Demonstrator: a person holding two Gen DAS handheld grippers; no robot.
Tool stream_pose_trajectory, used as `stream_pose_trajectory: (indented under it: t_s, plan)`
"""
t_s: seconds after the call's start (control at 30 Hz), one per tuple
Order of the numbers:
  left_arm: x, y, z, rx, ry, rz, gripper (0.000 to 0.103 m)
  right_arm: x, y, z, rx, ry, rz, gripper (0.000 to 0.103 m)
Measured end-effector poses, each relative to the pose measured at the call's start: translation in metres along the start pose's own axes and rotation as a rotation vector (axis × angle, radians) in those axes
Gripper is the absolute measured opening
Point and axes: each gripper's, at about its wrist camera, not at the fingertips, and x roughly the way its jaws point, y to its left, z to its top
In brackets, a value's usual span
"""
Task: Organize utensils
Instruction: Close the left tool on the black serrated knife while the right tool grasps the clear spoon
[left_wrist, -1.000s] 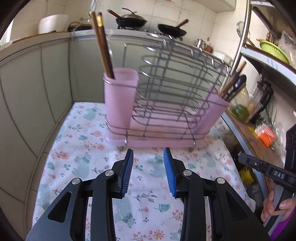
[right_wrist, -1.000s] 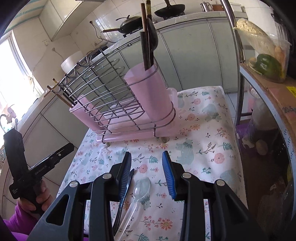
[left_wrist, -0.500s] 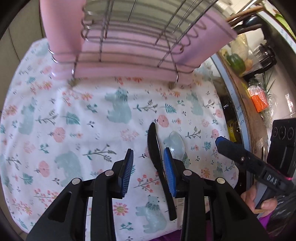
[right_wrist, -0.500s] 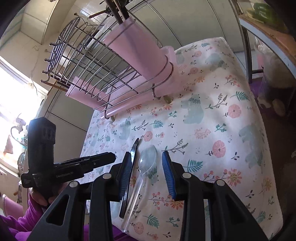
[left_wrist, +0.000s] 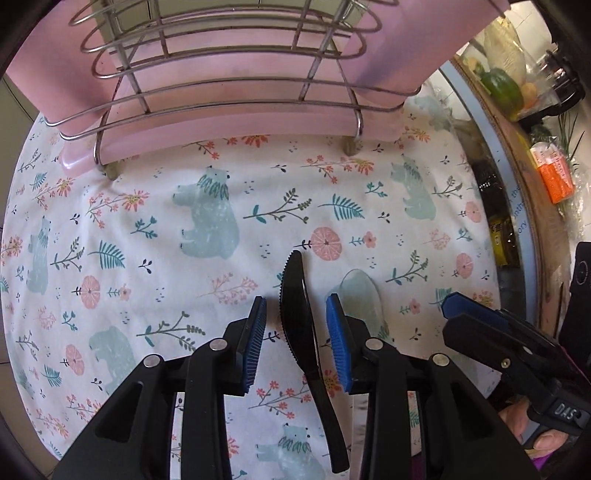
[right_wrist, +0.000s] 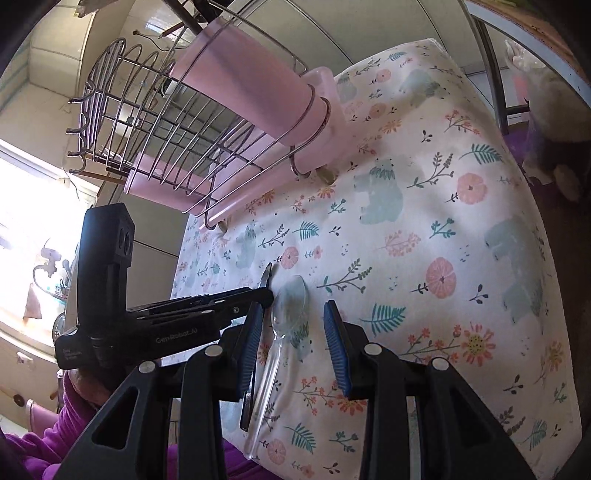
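A black plastic knife (left_wrist: 301, 314) lies on the floral cloth, its serrated blade pointing at the rack. My left gripper (left_wrist: 297, 325) is open and straddles the knife, one blue pad on each side, not touching it. A clear plastic spoon (right_wrist: 284, 317) lies just right of the knife; its bowl also shows in the left wrist view (left_wrist: 360, 295). My right gripper (right_wrist: 293, 332) is open and straddles the spoon's neck. The knife's tip (right_wrist: 266, 275) shows past the left gripper's finger in the right wrist view. The pink drying rack (left_wrist: 229, 122) stands behind.
The rack's pink utensil cup (right_wrist: 255, 92) holds dark utensils at its near end. A shelf with a green pepper (left_wrist: 502, 88) and an orange packet (left_wrist: 554, 173) runs along the cloth's right side. The cloth's front edge (right_wrist: 332, 469) is close below the spoon handle.
Both grippers have tilted down and come in lower over the cloth. The left one shifted right and now has the knife between its pads; the right one now has the spoon between its pads.
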Motion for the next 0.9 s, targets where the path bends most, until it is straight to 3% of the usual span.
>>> stream_pose_trajectory:
  t_s: [0.07,0.1,0.13,0.33,0.63,0.9]
  plan:
    - [0.000,-0.003,-0.001,0.009,-0.008,0.025,0.027,0.002,-0.002,0.000,0.016,0.012,0.020,0.035]
    - [0.002,-0.005,0.000,0.011,-0.011,0.044,0.018,0.003,-0.003,0.000,0.025,0.018,0.030,0.035]
    - [0.002,-0.004,-0.001,0.013,-0.015,0.041,0.017,0.005,-0.004,0.000,0.036,0.025,0.044,0.035]
    - [-0.016,0.016,-0.011,-0.001,-0.063,-0.029,0.016,0.018,-0.010,0.001,0.107,0.073,0.115,0.035]
    - [-0.045,0.038,-0.022,-0.036,-0.123,-0.153,0.016,0.042,-0.016,0.008,0.166,0.125,0.099,0.035]
    - [-0.048,0.043,-0.022,-0.062,-0.141,-0.204,0.016,0.060,-0.017,0.015,0.188,0.156,0.134,0.034]
